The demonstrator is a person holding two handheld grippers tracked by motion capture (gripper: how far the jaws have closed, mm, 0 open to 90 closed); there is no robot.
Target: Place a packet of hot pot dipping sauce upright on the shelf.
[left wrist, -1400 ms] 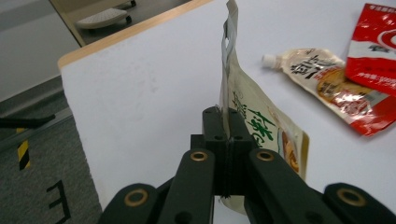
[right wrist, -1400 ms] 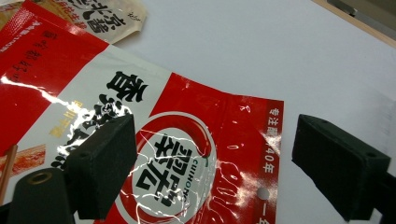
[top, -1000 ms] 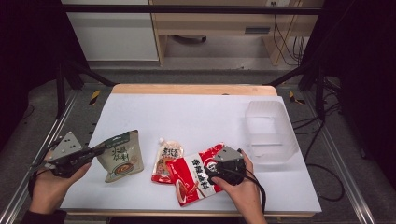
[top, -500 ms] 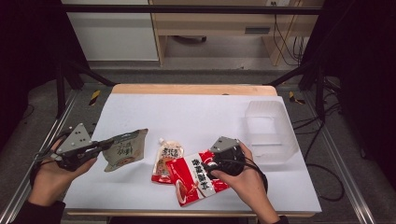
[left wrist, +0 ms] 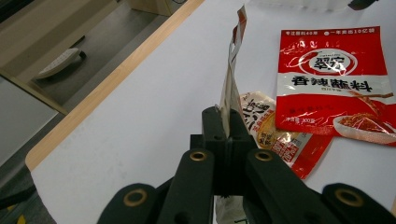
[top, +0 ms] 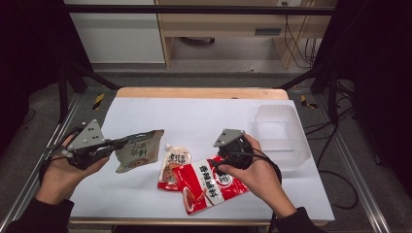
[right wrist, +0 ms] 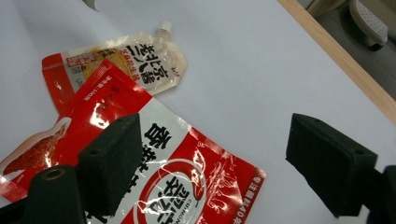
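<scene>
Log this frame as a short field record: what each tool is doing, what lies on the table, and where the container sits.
left tool: shut on grey-green pouch, held clear of the table
right tool: open, just been closing a little, above red sachet, nothing gripped
spouted pouch: flat on table, partly under the red sachet
clear bin: right side of white table

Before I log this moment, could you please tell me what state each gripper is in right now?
Left gripper: closed on the edge of the grey-green pouch, held off the table.
Right gripper: open, above the red sachet, holding nothing.
</scene>
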